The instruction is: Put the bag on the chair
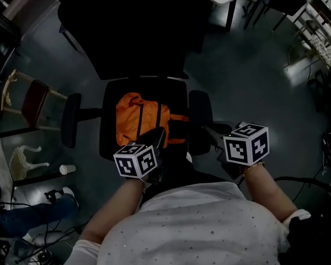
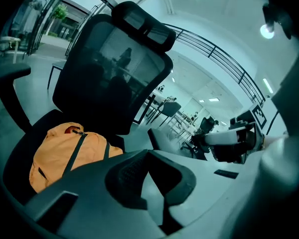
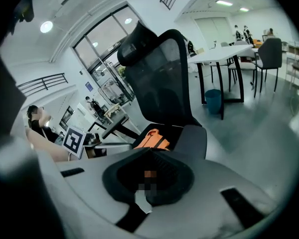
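Dim grey office floor (image 1: 248,76) in the head view, with a black mesh-back office chair (image 1: 138,32) and a crumpled orange fabric bag (image 1: 137,117) with dark straps lying on its seat. The left gripper (image 1: 159,138) is at the seat's front and the right gripper (image 1: 212,132) by an armrest, both carrying black-and-white marker cubes. Left gripper view: ribbed black pads pressed together, holding nothing. Right gripper view: same deal, jaws closed and empty.

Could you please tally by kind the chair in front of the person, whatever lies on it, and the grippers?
Office chair: 1
Orange bag: 1
Grippers: 2, the left gripper and the right gripper
Total: 4
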Motion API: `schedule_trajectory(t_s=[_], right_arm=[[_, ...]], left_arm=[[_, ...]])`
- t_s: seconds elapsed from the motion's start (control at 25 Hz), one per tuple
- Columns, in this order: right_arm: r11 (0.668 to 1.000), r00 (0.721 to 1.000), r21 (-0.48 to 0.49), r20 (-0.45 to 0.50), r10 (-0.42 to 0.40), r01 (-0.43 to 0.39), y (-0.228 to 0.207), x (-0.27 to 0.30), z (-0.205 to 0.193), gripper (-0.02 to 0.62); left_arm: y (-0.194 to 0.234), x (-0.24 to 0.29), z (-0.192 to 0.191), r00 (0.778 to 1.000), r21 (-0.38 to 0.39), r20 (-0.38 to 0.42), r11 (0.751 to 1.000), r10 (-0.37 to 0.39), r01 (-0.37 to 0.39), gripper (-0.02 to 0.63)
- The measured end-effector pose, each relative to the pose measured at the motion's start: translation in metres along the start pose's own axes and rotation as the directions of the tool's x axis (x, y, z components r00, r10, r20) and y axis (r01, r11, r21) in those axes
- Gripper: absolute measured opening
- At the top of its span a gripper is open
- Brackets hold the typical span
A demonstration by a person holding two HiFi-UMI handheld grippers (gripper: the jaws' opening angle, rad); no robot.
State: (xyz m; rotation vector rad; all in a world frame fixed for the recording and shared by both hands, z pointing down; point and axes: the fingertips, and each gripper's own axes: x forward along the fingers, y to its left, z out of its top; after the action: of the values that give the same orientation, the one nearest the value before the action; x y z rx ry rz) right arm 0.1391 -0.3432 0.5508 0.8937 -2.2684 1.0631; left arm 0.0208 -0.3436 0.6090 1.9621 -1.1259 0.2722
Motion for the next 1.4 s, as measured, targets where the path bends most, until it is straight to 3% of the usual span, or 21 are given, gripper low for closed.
schedule_trajectory(t_s=[0.24,0.36,0.56,0.72,0.84,1.0,1.2,1.4], right_arm=[[1.0,0.998,-0.02,0.052,0.023,-0.022,0.022,-0.009,0.007,0.006],[0.998,0.991,-0.022,0.119,0.066,-0.064,0.04,-0.016,0.016,0.006],[0.995,0.975,-0.07,0.206,0.088,-0.075,0.075,-0.032,0.034,0.006],[0.992,0.967,-0.119,0.246,0.063,-0.035,0.102,-0.054,0.037,0.006],[0.986,0.934,-0.143,0.332,0.134,-0.091,0.138,-0.076,0.046,0.005],[0.963,0.88,-0.245,0.426,0.211,-0.112,0.186,-0.096,0.05,0.006],[0.914,0.864,-0.393,0.42,0.278,-0.103,0.239,-0.116,0.023,0.006],[0.891,0.879,-0.446,0.39,0.275,-0.081,0.273,-0.122,0.002,0.006]], left_arm=[[-0.013,-0.011,0.016,0.999,-0.043,0.021,0.998,0.044,-0.044,0.002],[-0.026,-0.028,0.029,0.998,-0.051,0.055,0.999,0.02,-0.017,0.002],[-0.045,-0.082,0.056,0.985,0.012,0.174,1.0,-0.019,0.017,0.003],[-0.046,-0.141,0.059,0.977,0.118,0.214,0.992,0.012,-0.038,0.003],[-0.045,-0.181,0.061,0.97,0.183,0.241,0.982,0.004,-0.05,0.003],[-0.04,-0.221,0.057,0.957,0.13,0.291,0.99,0.02,-0.06,0.003],[-0.062,-0.268,0.032,0.947,0.117,0.319,0.993,-0.028,-0.01,0.003],[-0.075,-0.314,0.023,0.921,0.133,0.383,0.991,-0.069,0.019,0.002]])
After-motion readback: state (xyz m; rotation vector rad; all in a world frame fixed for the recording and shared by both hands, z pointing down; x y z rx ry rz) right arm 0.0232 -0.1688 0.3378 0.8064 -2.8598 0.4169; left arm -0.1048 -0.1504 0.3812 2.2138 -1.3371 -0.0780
